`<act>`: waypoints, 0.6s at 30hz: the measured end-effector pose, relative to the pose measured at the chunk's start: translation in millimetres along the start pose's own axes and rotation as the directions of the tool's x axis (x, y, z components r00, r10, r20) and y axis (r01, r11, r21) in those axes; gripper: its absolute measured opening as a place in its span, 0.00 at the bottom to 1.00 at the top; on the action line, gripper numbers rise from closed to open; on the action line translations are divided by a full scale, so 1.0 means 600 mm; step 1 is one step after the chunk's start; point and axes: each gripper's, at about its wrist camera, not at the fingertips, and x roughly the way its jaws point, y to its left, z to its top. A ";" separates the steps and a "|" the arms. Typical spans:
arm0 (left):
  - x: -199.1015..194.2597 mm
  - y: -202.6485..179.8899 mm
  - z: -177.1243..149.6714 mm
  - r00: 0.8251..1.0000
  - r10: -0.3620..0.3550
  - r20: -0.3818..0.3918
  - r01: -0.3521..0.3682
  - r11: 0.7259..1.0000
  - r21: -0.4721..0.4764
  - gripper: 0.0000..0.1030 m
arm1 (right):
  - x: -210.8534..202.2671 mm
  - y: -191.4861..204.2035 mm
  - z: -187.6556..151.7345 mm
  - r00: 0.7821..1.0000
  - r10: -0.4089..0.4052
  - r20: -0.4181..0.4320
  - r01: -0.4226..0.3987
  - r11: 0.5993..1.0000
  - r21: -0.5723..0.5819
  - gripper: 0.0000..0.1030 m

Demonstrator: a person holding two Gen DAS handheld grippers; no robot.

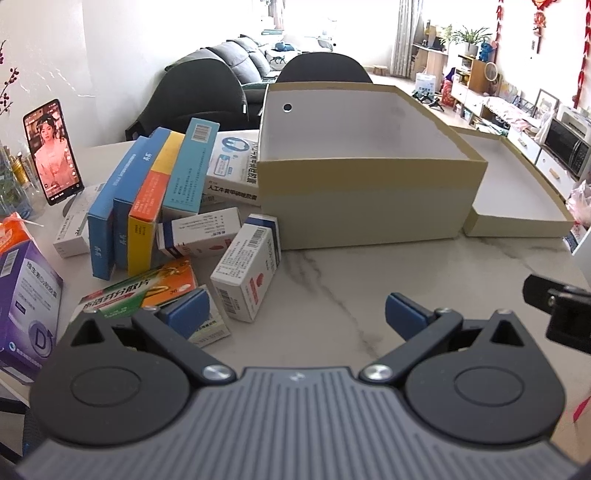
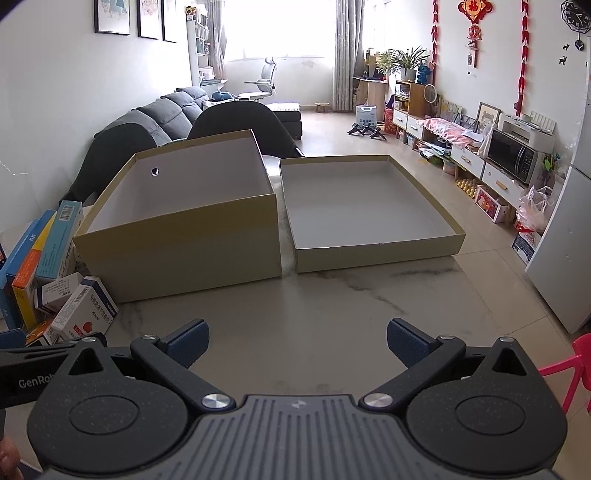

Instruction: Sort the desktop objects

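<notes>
We see the big cardboard box [image 2: 177, 243] standing open, nothing visible inside, its lid [image 2: 369, 206] just beside; medicine cartons [image 1: 155, 206] heaped left of it. They're light, stiff, crushable, so we'd pinch the flat broad faces. Left gripper [image 1: 295, 314] and right gripper [image 2: 297, 341] both gape wide, holding nothing.

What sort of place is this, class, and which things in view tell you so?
Most likely a home living room: a grey sofa, a microwave on a low white cabinet, and red hanging decorations on the wall behind a marble-look table.
</notes>
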 end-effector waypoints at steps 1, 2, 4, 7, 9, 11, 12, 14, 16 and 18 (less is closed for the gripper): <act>0.000 0.002 0.000 1.000 0.004 0.000 -0.004 1.000 -0.001 1.00 | 0.000 -0.001 0.000 1.000 0.003 0.000 -0.003 1.000 0.002 1.00; 0.000 0.002 0.000 1.000 0.006 0.001 -0.006 1.000 -0.001 1.00 | 0.001 -0.002 0.000 1.000 0.004 -0.001 -0.004 1.000 0.004 1.00; 0.000 -0.006 -0.004 1.000 0.013 0.005 -0.013 1.000 -0.002 1.00 | 0.003 -0.003 0.000 1.000 0.007 -0.002 -0.007 1.000 0.006 1.00; 0.000 -0.006 -0.005 1.000 0.018 0.007 -0.018 1.000 -0.005 1.00 | 0.006 0.000 0.000 1.000 0.010 -0.005 -0.010 1.000 -0.001 1.00; 0.001 -0.001 -0.004 1.000 0.017 0.005 -0.017 1.000 -0.007 1.00 | 0.008 0.003 0.001 1.000 0.011 -0.008 -0.011 1.000 -0.008 1.00; 0.002 0.003 -0.002 1.000 0.015 0.004 -0.015 1.000 -0.010 1.00 | 0.009 0.007 0.001 1.000 0.010 -0.010 -0.011 1.000 -0.013 1.00; 0.003 0.005 -0.002 1.000 0.015 0.004 -0.014 1.000 -0.011 1.00 | 0.009 0.008 0.001 1.000 0.010 -0.010 -0.010 1.000 -0.016 1.00; 0.004 0.009 -0.001 1.000 0.013 0.003 -0.013 1.000 -0.013 1.00 | 0.010 0.011 0.002 1.000 0.010 -0.011 -0.010 1.000 -0.021 1.00; 0.005 0.013 0.000 1.000 0.012 0.001 -0.012 1.000 -0.016 1.00 | 0.011 0.014 0.002 1.000 0.010 -0.013 -0.010 1.000 -0.026 1.00; 0.006 0.017 0.002 1.000 0.010 0.000 -0.010 1.000 -0.018 1.00 | 0.012 0.017 0.002 1.000 0.010 -0.014 -0.010 0.999 -0.031 1.00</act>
